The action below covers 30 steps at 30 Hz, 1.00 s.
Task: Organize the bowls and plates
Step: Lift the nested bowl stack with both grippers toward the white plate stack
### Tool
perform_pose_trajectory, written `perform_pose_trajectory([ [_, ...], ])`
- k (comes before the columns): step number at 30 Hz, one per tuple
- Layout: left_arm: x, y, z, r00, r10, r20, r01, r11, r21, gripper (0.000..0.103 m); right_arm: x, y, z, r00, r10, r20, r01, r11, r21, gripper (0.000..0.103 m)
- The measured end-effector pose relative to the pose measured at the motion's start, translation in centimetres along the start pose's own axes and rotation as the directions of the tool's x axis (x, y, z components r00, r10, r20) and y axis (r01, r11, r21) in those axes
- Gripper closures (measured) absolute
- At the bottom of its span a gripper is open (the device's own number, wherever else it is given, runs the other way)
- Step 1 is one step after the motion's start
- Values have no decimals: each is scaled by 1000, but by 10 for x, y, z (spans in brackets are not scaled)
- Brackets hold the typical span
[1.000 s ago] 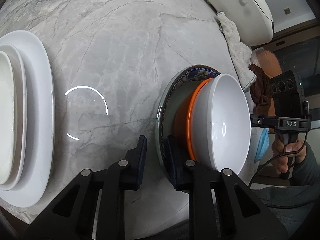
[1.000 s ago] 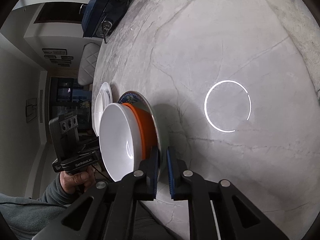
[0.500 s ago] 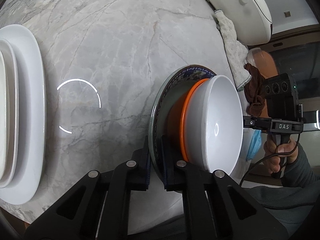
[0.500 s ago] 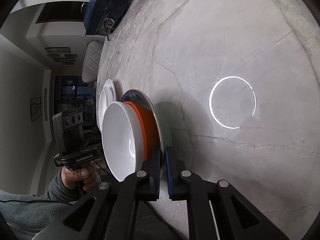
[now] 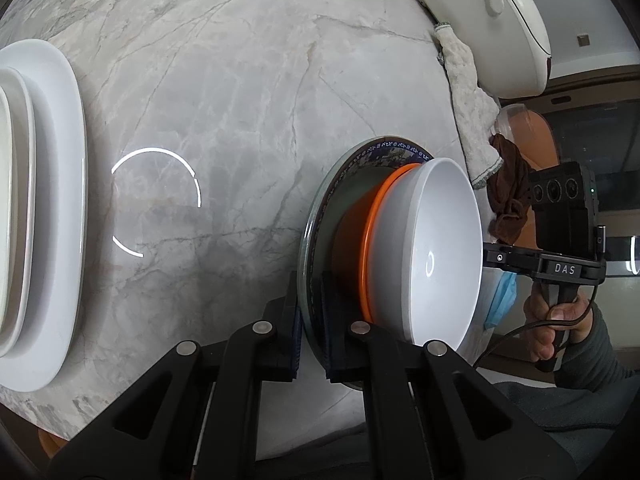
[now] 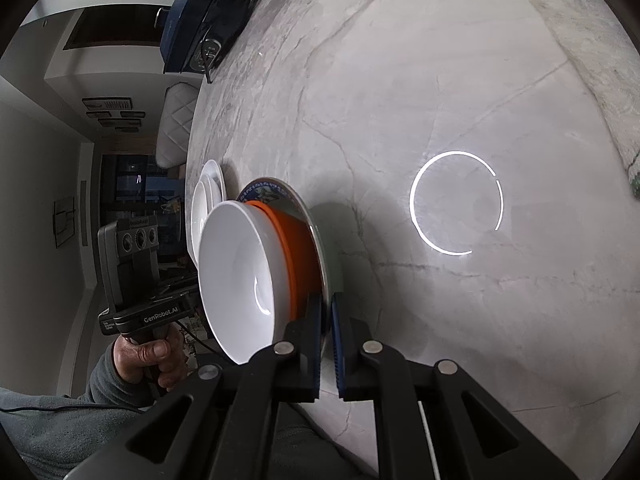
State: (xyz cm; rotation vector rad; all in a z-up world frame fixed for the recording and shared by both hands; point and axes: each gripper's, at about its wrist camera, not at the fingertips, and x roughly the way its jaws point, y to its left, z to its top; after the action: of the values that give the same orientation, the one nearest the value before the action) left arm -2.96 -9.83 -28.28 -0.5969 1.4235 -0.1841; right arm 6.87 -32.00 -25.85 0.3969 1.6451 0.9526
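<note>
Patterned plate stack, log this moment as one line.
left tool: shut on patterned plate | right tool: shut on same plate | load: white bowl in orange bowl

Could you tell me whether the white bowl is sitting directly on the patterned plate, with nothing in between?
No: in the left wrist view an orange bowl sits between the white bowl and the patterned plate.

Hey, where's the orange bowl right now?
The orange bowl sits on the patterned plate with the white bowl nested inside it. The left gripper and right gripper each clamp that plate's rim, on opposite sides.
</note>
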Motion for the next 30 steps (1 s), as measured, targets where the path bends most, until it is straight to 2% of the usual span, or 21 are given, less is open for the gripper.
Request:
perform_pose_trajectory([
  [16, -21, -16, -1, 999, -9, 39, 9, 1000, -1, 99, -12, 17, 1, 1000, -6, 26, 7, 1000, -26, 93],
  [30, -55, -22, -15, 997, -11, 76, 14, 999, -35, 99, -19, 45, 6, 1000, -11, 4, 12, 997, -80, 93],
])
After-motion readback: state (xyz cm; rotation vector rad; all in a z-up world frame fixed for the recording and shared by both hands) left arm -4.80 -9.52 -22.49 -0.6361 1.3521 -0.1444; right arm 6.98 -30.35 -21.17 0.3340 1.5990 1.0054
